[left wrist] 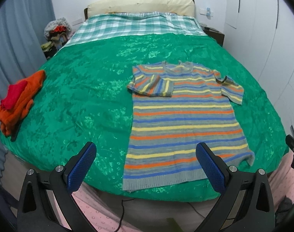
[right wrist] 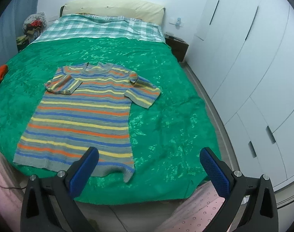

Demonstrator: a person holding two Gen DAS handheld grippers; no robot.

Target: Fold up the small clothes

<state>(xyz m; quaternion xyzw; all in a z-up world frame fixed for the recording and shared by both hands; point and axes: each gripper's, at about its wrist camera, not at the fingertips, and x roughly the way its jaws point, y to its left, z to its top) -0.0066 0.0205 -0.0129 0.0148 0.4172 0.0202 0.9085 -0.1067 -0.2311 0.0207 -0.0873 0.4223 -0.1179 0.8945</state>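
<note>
Striped sweater (left wrist: 182,116) flat, beyond both gaping claws

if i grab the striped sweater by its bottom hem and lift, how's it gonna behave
The striped sweater looks like soft knit, so it will likely drape limply and sag rather than hold shape. One sleeve already lies folded over the chest and would probably flop loose. On the shiny green bedspread it may slide easily.

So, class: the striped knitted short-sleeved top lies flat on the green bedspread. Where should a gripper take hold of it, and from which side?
Probably at the outspread sleeve's cuff, coming from the right side. On the striped knitted short-sleeved top that sleeve sticks out clear of the body, offering a free edge; the other sleeve is already folded in. Both the left gripper and right gripper hang open.
</note>
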